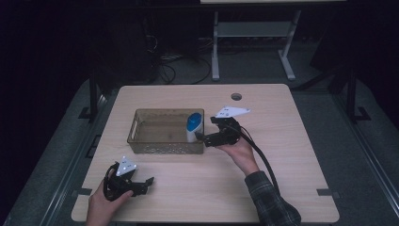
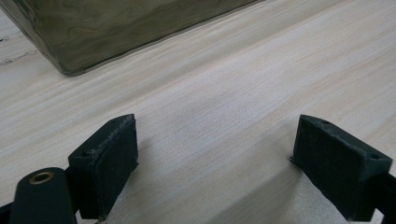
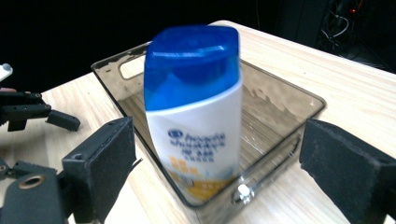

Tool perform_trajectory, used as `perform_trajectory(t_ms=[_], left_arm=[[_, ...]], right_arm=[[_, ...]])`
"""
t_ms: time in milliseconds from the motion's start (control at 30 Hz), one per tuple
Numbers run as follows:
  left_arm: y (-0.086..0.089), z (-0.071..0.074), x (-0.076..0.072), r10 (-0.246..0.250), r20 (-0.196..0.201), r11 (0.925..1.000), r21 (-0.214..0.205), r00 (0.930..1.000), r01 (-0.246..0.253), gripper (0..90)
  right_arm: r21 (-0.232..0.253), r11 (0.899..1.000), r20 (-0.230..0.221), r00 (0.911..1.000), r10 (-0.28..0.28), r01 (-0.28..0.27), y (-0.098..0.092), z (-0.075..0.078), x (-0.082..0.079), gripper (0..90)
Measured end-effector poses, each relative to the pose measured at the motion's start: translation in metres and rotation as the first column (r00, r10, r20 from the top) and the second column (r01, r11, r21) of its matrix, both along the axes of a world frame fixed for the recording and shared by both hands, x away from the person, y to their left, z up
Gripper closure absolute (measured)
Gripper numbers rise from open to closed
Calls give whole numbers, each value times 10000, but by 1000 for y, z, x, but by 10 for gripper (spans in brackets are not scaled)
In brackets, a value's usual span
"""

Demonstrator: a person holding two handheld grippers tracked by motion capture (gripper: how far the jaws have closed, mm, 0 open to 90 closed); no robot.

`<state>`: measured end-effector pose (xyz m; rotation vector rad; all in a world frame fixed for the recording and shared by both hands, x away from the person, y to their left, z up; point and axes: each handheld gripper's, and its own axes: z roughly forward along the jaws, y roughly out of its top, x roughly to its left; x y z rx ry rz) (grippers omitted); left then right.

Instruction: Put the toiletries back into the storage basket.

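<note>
Bottle (image 3: pixel 193 107) stands upright in the bin (image 3: pixel 285 100), seemingly untouched between wide right tongs (image 3: pixel 224 158); left tongs (image 2: pixel 215 163) wide.

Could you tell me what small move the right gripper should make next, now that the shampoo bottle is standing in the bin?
Probably draw the right gripper straight back from the shampoo bottle. Its jaws stand apart on either side of the bottle without pressing it, and the bottle stands upright inside the clear bin, against the near wall, so backing away without sideways drift should avoid tipping it.
</note>
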<state>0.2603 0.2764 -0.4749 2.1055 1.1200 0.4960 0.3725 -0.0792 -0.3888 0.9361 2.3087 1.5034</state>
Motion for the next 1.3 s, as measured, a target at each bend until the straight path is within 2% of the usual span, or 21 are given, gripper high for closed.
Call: perform_trajectory(t_ms=[300,800,1167,1300], left_arm=[[0,0,0,22,-3,10000,-6,10000,-22,129],[0,0,0,28,-5,10000,-9,10000,-28,129],[0,0,0,45,-5,10000,-21,10000,-45,129],[0,0,0,54,15,10000,-35,10000,-54,129]], right_arm=[[-262,9990,-125,9993,-365,361,-29,-7,-12,103],[-368,9953,-344,9953,-910,897,-72,-17,-31,104],[-715,9909,-742,9901,-1189,1136,-99,-30,-51,103],[-663,9904,-1033,9865,-1275,1210,-113,-34,-59,103]])
